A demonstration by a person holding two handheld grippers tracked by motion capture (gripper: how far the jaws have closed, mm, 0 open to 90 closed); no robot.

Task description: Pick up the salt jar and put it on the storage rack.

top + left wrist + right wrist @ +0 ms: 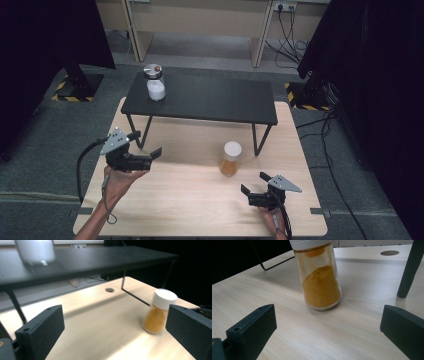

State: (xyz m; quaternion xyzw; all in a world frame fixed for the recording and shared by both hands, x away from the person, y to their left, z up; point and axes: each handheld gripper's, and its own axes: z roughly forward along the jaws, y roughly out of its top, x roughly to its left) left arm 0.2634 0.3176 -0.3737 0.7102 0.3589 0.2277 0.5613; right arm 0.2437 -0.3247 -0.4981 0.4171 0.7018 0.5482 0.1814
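Right gripper (255,186): hand-held, low over the wooden table (190,200), near the spice jar (230,158) on its near right side; jaws spread wide, empty, pointed toward that jar. In the right gripper view, jaws apart at both lower corners, spice jar (319,277) standing between and beyond them, not touched.

Left gripper (150,156): hand-held, raised over the table, well to the left of the spice jar; jaws spread, empty, aimed rightward at it. In the left gripper view, jar (158,312) blurred, close to the right-hand jaw, apart from it.

Spice jar: clear glass, white lid, orange-yellow powder filling the lower part; upright on the wooden table, just in front of the black shelf's (210,102) right leg (260,140).

Black shelf: low, wire-legged, behind the spice jar, at the table's far side.

Second jar (155,82): white contents, upright on the shelf's left end, well apart from the spice jar.
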